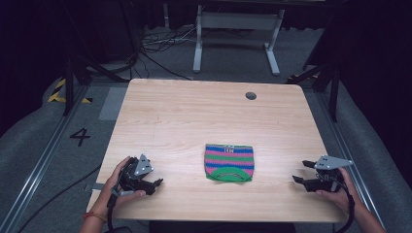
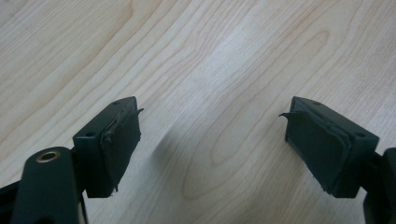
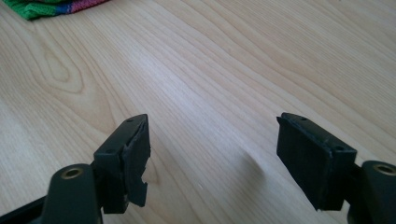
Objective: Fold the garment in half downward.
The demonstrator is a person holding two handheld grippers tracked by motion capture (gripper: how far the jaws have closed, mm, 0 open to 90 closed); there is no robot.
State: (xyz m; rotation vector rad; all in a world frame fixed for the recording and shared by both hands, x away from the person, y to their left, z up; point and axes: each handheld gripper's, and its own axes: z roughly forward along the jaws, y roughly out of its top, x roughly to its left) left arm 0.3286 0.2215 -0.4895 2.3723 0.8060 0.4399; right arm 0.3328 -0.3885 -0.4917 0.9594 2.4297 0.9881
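Observation:
A folded striped knit cloth (image 1: 229, 162) in pink, blue and green lies flat on the wooden table (image 1: 194, 116), near the front middle. My left gripper (image 1: 154, 185) rests low at the front left, a hand's width left of the cloth, jaws wide open over bare wood (image 2: 212, 135). My right gripper (image 1: 302, 172) sits at the front right, jaws also wide open with nothing between them (image 3: 212, 154). A corner of the cloth (image 3: 51, 7) shows at the top left of the right gripper view.
A round cable hole (image 1: 250, 95) sits near the table's far right edge. Beyond the table stand a white desk frame (image 1: 238, 34), floor cables and dark tripod legs (image 1: 73, 77). A "4" is marked on the floor (image 1: 80, 136) at left.

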